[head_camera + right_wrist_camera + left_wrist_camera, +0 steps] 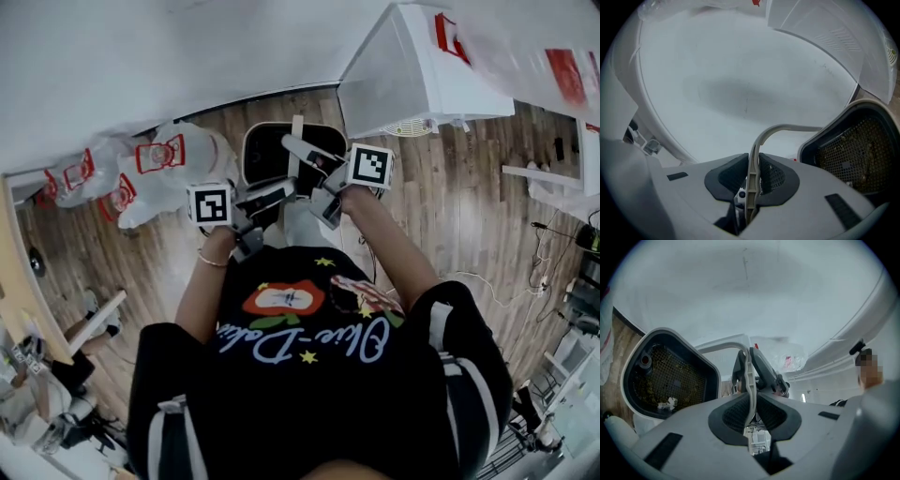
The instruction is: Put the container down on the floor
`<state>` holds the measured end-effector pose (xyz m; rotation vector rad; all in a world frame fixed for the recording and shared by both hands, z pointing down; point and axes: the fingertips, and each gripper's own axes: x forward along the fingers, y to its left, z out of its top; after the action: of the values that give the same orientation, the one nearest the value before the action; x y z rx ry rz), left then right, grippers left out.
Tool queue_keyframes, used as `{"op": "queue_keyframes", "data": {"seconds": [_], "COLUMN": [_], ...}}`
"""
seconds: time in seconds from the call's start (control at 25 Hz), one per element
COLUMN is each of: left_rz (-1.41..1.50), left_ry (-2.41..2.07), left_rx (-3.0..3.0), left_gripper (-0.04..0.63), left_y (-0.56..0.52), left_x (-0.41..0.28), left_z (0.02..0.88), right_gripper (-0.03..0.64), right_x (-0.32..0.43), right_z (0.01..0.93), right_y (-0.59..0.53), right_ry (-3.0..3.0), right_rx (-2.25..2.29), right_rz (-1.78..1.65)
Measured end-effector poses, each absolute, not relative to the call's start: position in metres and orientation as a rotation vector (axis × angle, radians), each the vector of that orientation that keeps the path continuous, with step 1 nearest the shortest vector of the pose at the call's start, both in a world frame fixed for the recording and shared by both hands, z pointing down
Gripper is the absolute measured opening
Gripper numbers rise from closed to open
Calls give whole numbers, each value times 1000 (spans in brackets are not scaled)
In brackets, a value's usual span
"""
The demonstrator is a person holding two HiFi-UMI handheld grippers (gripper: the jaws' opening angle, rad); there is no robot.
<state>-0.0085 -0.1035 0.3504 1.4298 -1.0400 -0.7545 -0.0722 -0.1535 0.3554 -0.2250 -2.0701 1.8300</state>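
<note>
The left gripper [751, 394] is clamping its jaws on the pale, thin hoop handle [749, 369] of the white plastic container with a dark, mesh-lined interior [665, 376]. The right gripper [752, 176] is pinching the same handle close beside it. The container is hanging just ahead of both jaw pairs and between them, mouth facing the person, over the brown wooden plank floor [450, 216]. Whether its base is touching cannot be told. Both hands are equally near, so the coming move is probably straight down.
</note>
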Motion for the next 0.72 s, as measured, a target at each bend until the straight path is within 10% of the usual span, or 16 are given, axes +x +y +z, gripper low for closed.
{"op": "queue_keyframes", "data": {"seconds": [0.72], "left_rz": [-680], "left_ry": [-983], "left_rx": [1428], "left_gripper": [51], "left_y": [-124], "left_x": [-33], "left_z": [466], "right_gripper": [49], "right_x": [-102], "right_z": [467], "right_y": [-169], "right_ry": [-2035], "right_rx": [-159], "right_rz": [1748]}}
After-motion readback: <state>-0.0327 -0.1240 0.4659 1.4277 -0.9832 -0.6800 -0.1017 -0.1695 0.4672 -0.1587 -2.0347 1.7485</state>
